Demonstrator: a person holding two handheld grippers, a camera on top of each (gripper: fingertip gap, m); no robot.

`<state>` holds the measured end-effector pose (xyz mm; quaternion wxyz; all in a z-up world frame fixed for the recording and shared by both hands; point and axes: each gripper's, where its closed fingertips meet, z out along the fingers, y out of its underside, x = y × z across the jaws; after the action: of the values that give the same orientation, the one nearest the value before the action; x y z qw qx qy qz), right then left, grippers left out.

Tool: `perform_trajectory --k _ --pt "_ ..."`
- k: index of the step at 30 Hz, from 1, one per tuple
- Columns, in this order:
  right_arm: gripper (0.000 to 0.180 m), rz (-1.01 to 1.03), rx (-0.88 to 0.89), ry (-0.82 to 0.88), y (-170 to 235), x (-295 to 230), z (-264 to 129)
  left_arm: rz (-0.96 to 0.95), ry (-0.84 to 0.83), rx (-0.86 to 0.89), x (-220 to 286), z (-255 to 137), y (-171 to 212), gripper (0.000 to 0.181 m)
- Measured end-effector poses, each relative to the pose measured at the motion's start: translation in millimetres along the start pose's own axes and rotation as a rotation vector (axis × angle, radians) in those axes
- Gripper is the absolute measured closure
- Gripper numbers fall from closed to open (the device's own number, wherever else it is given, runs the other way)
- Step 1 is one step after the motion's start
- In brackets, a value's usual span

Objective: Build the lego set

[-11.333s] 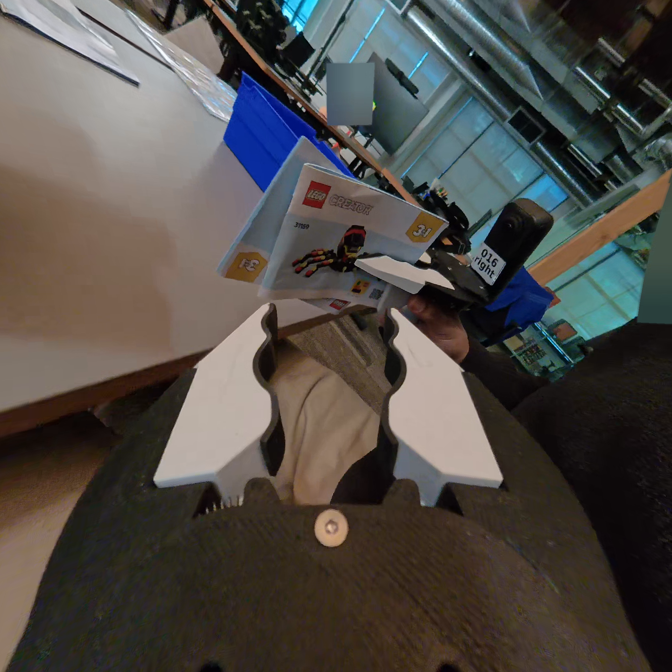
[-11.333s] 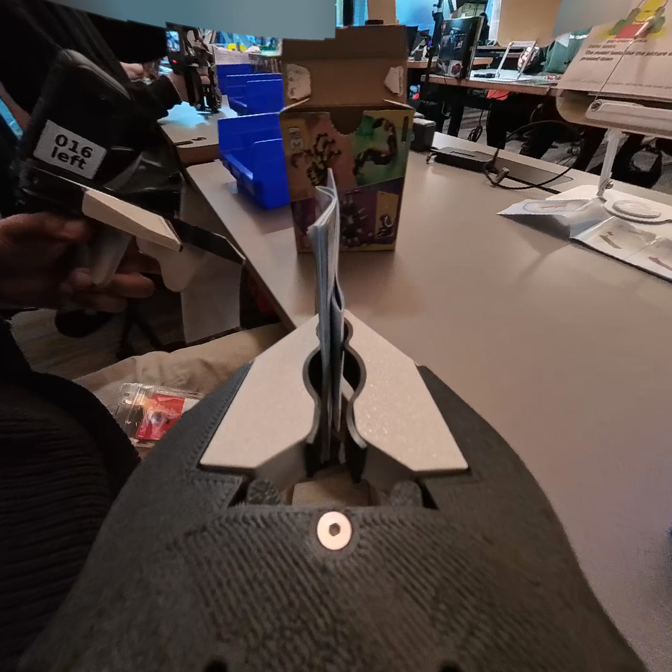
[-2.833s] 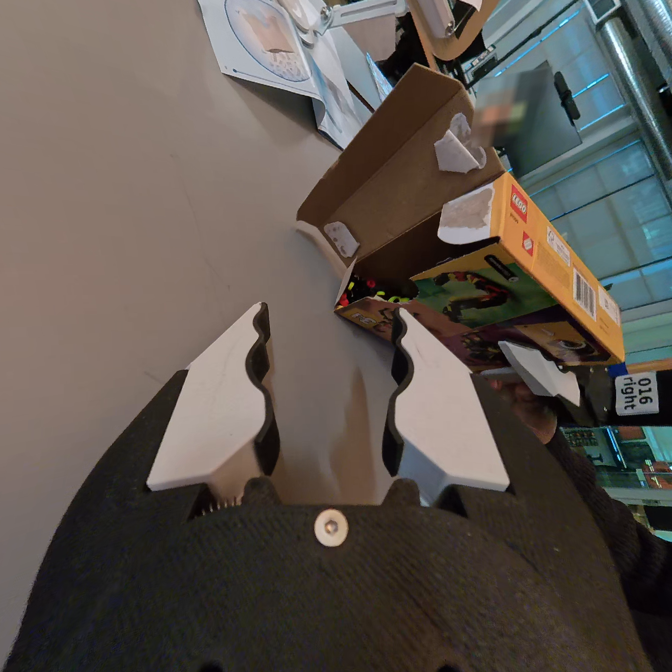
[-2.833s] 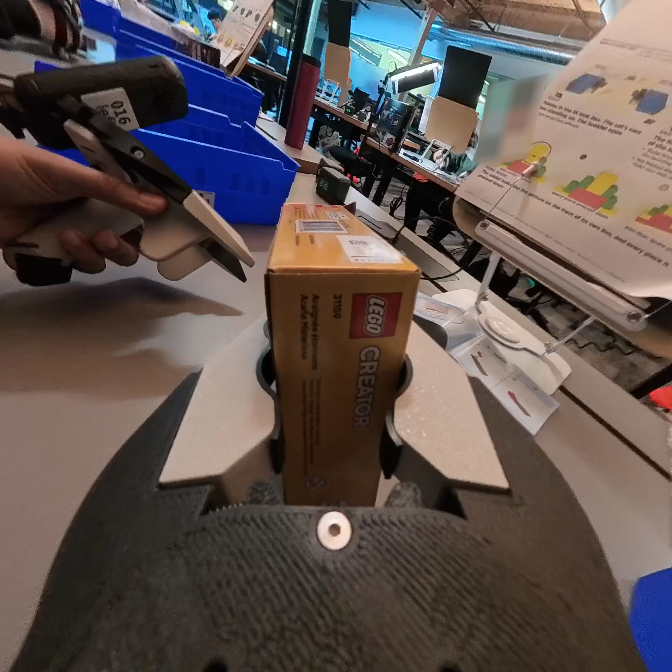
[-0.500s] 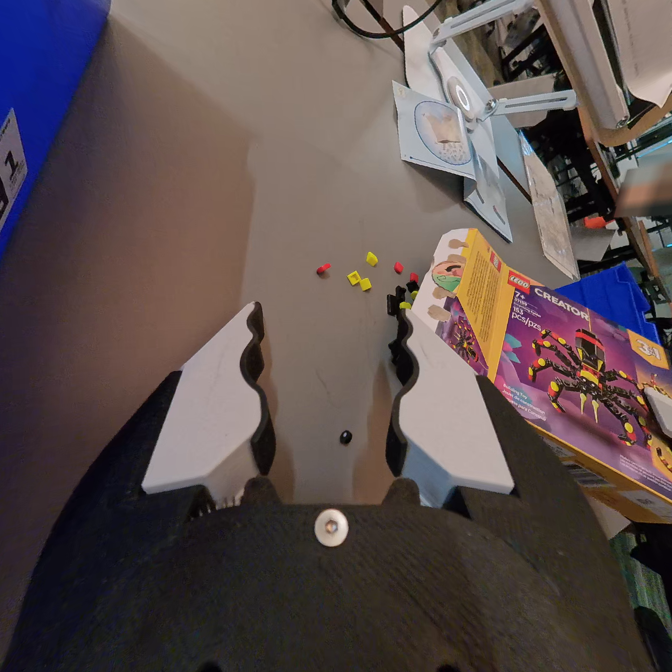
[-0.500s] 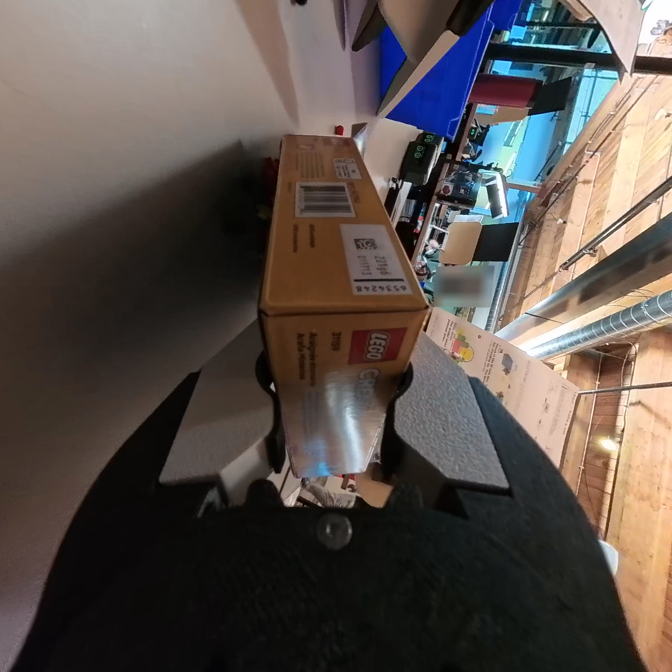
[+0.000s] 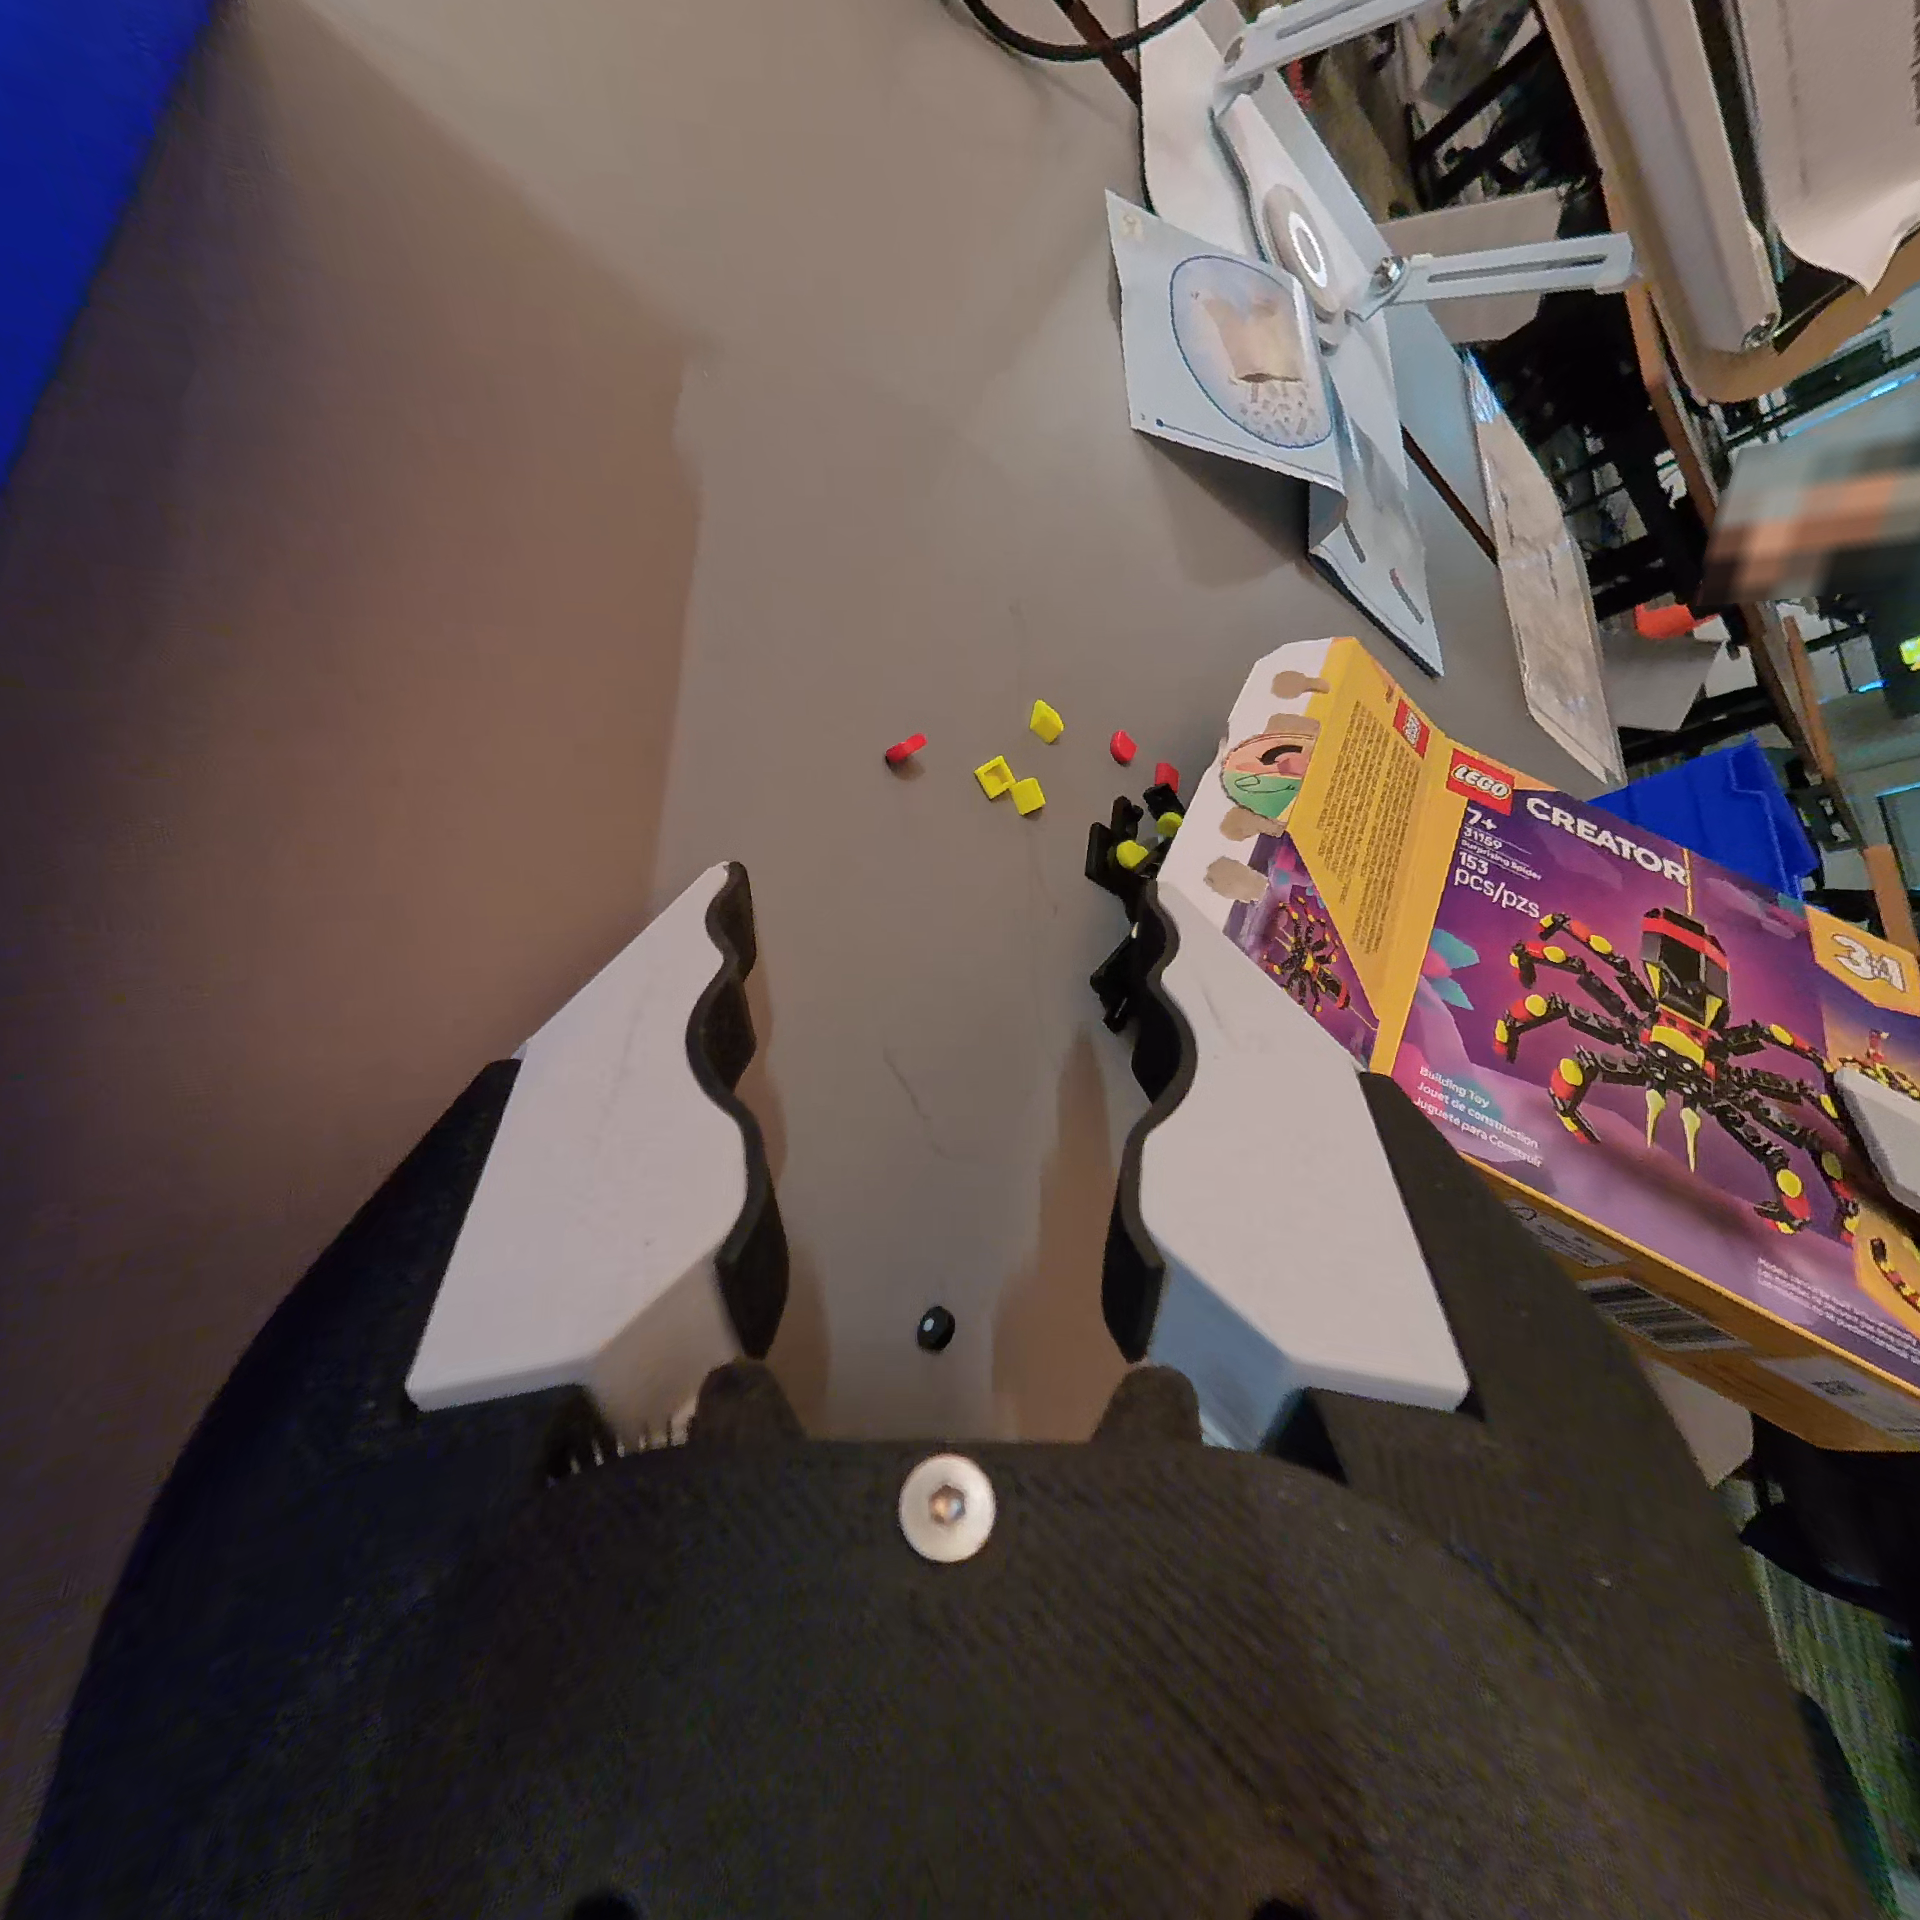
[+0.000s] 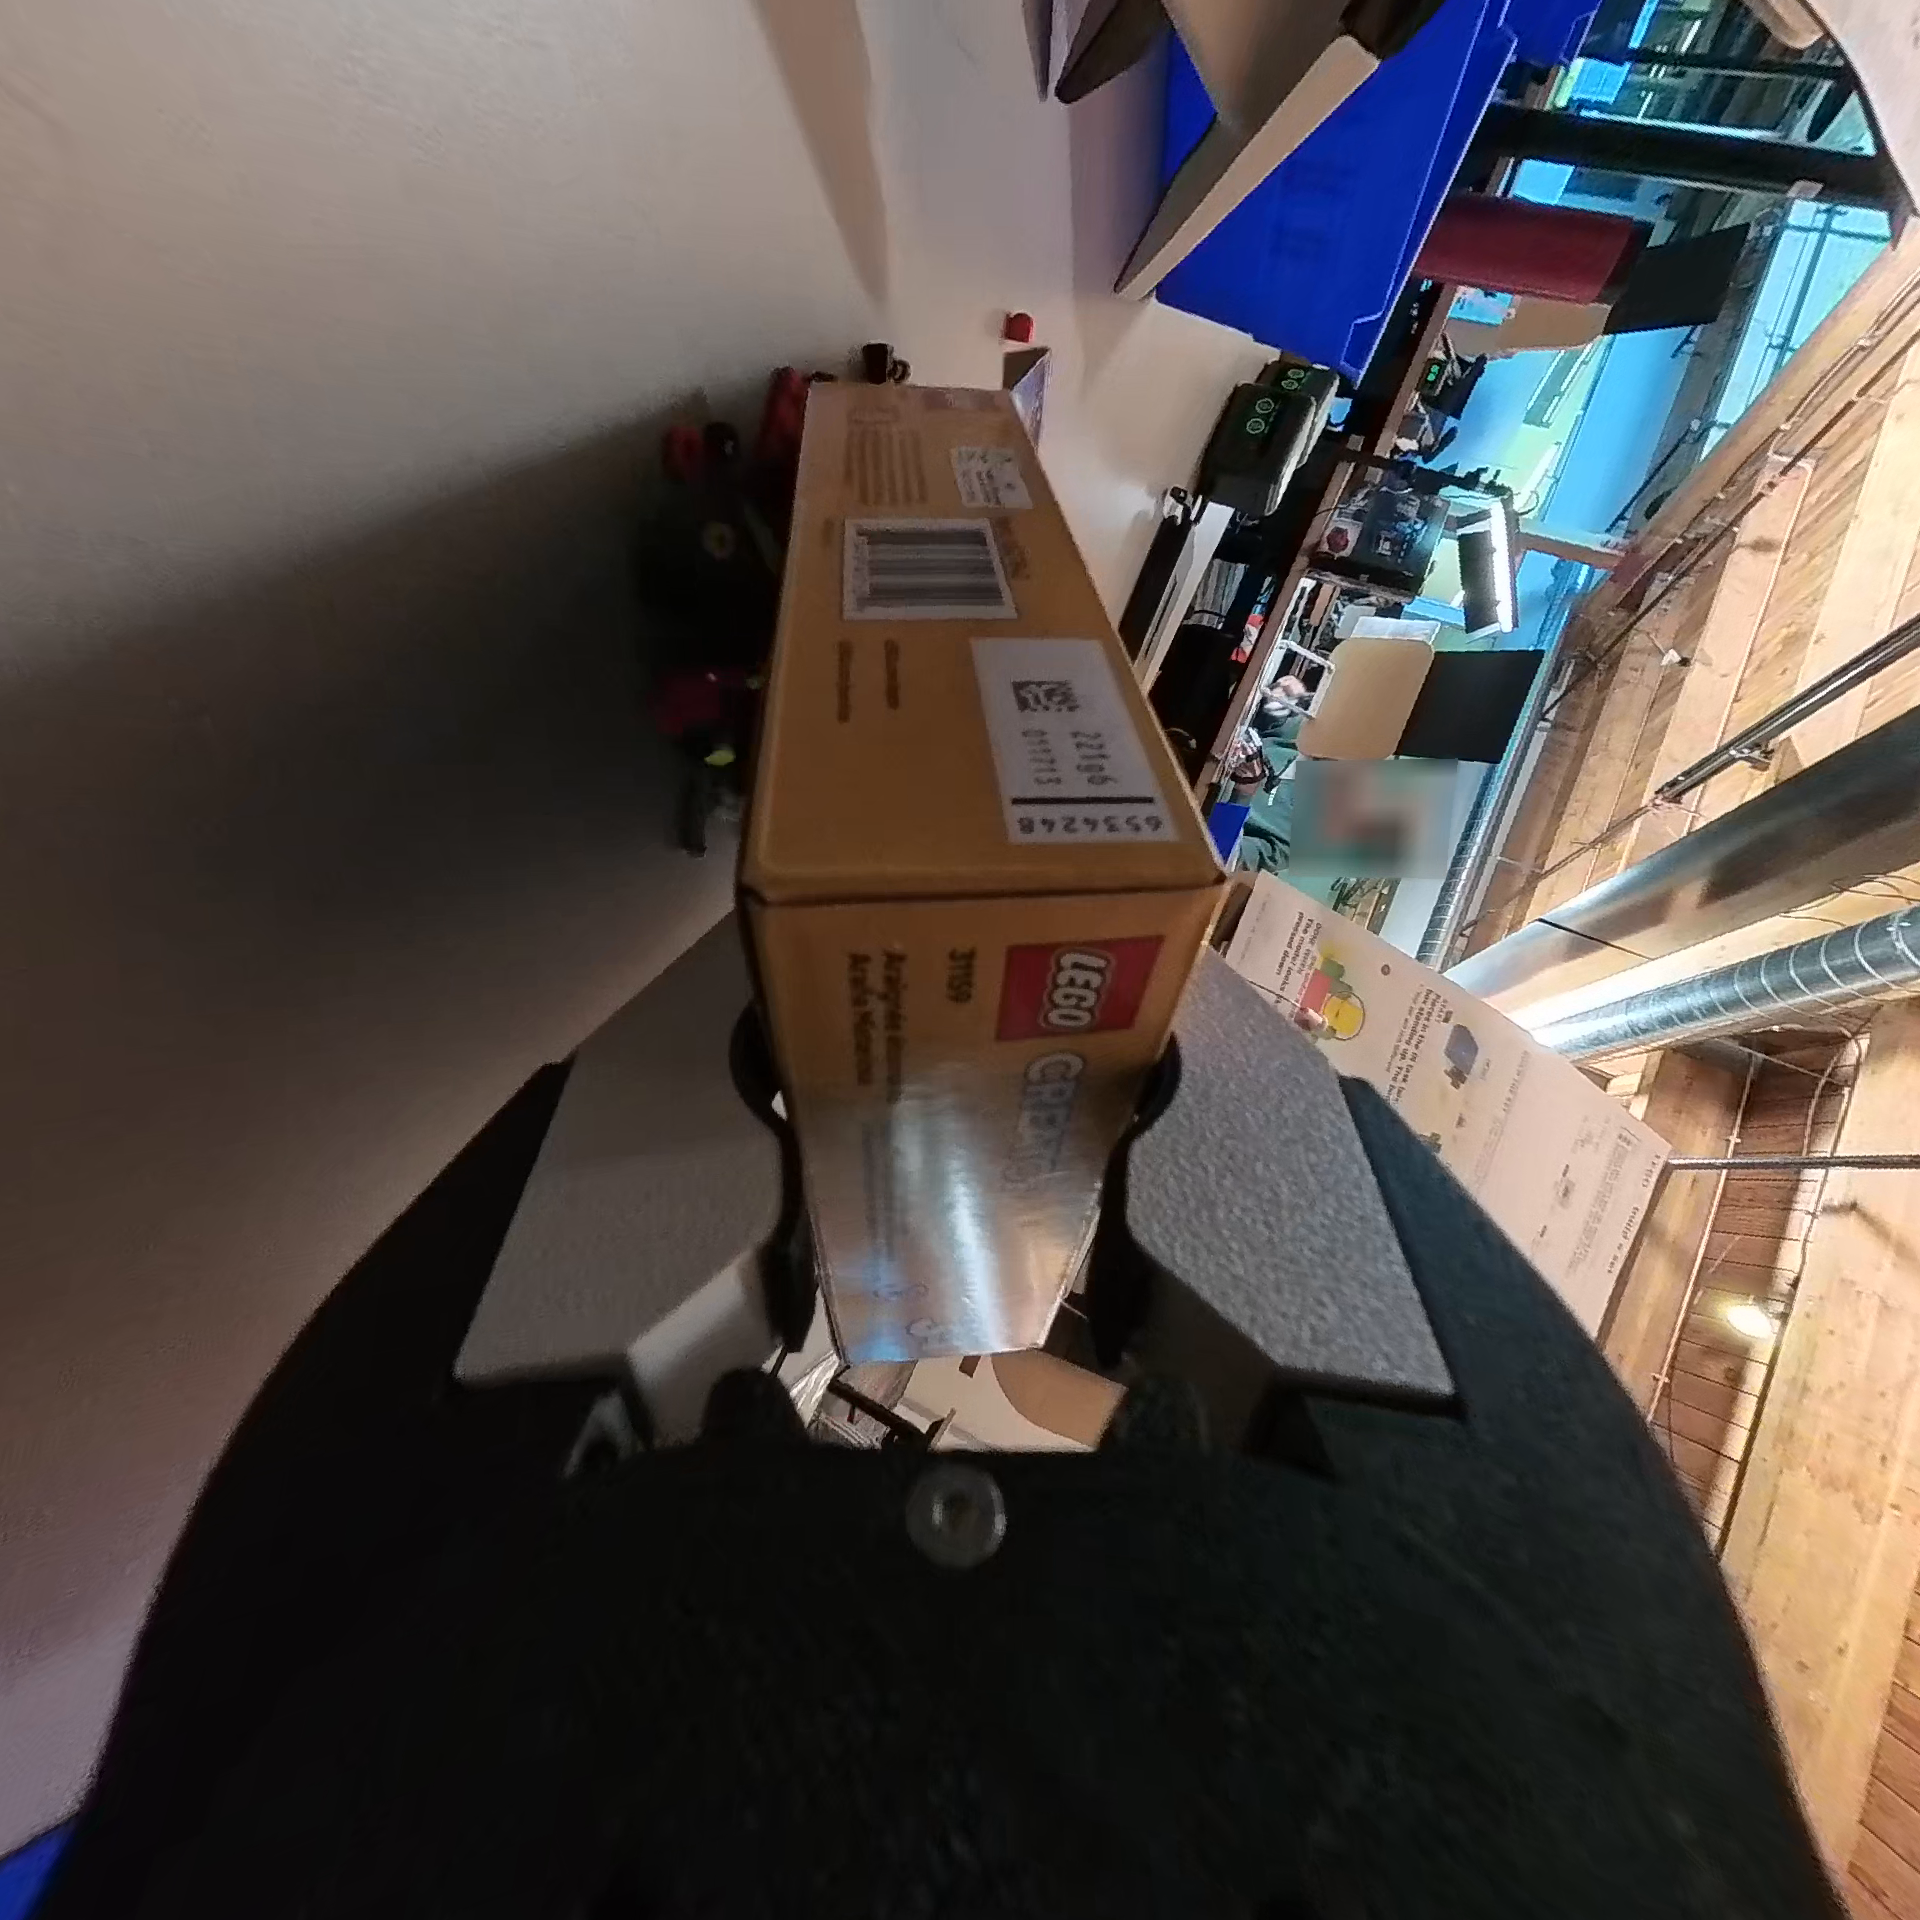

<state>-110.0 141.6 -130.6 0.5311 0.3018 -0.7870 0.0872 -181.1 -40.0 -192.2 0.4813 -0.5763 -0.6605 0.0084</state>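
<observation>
A: What is the right gripper (image 8: 961, 1049) doing?

B: It is clamped across the closed end of the lego box (image 8: 940, 665), one finger on each broad face. The box is tipped on its side, with its far, open end down toward the grey table (image 8: 343, 312).

A: And the left gripper (image 7: 945, 894)?

B: Its jaws stand wide apart with nothing between them, and it looks down at the table (image 7: 447, 499). The box (image 7: 1538, 997) lies just to its right, purple face up, with its torn flap close beside the right finger's tip. At the far right edge a pale finger of the right gripper (image 7: 1881, 1127) presses on that face.

A: Where are the bricks?

B: Scattered on the table at the box's open end. Black pieces (image 7: 1127, 883) sit in a heap against the flap. A little farther out lie three yellow pieces (image 7: 1013, 774) and some red pieces (image 7: 906, 750). One small black round piece (image 7: 935, 1327) lies apart from the rest, seen low between the left gripper's fingers. In the right wrist view more red and black pieces (image 8: 717, 582) show in the box's shadow.

A: Anything beyond that?

B: Printed sheets (image 7: 1236, 353) and a white stand (image 7: 1340, 249) lie farther up the table. A blue bin (image 8: 1309, 166) stands at its far side.
</observation>
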Motion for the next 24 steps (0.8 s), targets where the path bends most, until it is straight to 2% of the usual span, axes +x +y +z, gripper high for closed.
perform_trajectory --k 24 --pt "0.118 -0.049 -0.046 -0.05 9.8 6.0 -13.9 -0.01 0.019 0.003 3.1 -0.1 -0.4 0.109"
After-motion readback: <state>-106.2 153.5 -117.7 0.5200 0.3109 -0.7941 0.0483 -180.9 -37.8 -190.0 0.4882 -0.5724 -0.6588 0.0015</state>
